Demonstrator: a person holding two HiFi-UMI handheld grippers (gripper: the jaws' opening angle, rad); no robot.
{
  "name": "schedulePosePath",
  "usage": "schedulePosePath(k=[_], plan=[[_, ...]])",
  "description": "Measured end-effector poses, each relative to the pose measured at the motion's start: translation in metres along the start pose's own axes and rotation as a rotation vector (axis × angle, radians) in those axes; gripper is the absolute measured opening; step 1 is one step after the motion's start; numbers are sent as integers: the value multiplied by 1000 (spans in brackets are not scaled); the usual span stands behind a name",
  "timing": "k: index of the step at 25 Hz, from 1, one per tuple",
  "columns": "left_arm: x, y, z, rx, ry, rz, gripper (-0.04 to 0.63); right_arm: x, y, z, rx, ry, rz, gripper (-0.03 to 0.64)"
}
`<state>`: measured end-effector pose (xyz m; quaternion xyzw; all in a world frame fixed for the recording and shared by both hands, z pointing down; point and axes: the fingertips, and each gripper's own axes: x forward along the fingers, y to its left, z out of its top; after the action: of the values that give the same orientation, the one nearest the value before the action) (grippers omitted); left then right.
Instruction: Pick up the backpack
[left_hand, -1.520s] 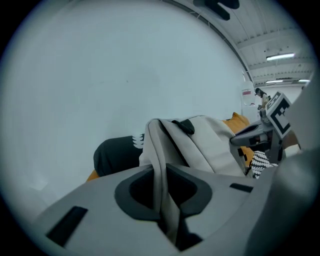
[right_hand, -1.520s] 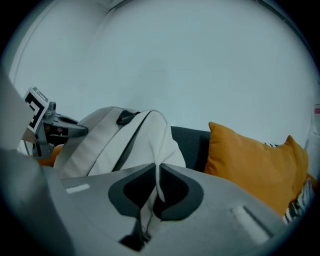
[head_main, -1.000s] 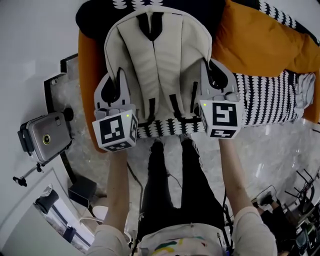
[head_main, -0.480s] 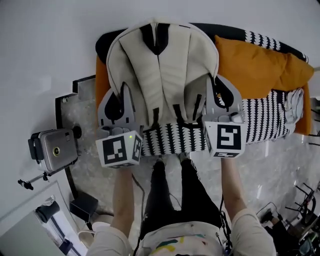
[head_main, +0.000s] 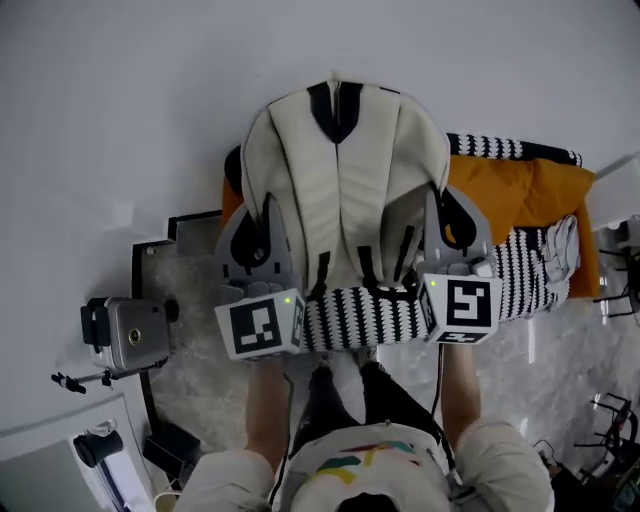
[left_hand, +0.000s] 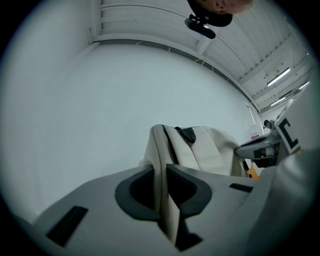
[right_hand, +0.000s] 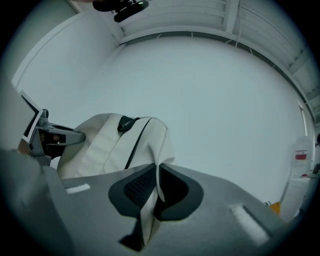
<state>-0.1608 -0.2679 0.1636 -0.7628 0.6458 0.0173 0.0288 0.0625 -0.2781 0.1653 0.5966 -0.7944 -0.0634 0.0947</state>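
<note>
A cream backpack (head_main: 340, 180) with a black top handle hangs in the air, back panel and straps facing me. My left gripper (head_main: 268, 212) is shut on the fabric of its left edge. My right gripper (head_main: 433, 205) is shut on its right edge. In the left gripper view a fold of the backpack (left_hand: 197, 150) runs between the closed jaws of the left gripper (left_hand: 161, 169). In the right gripper view the backpack (right_hand: 115, 142) is pinched the same way by the right gripper (right_hand: 156, 169). Both grippers point level at a white wall.
Below the backpack lies an orange sofa with a black-and-white patterned blanket (head_main: 520, 285) and an orange cushion (head_main: 525, 185). A camera on a stand (head_main: 130, 335) is on the marble floor at the left. My own legs (head_main: 345, 400) show below.
Both grippers have risen together with the backpack held between them. The backpack has come up off the sofa, which now looks smaller and farther below.
</note>
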Motion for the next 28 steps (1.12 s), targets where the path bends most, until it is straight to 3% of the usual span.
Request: schedulePosePath(k=[5,9,17,28], plan=[[-22,-4,63,0,-31,-13,43,-32,-7,61,12,-54,-32,23],[-40,-9,90,-1,-37,-21,43,-56,-7,86,35,-66,-45,23],[-106,-16,122,12,-66,-6,43,-119,13,102,54,-98,-2,23],[-117,-21,134,17,-55,66,43,-121,11,105,111,-131,63,23]])
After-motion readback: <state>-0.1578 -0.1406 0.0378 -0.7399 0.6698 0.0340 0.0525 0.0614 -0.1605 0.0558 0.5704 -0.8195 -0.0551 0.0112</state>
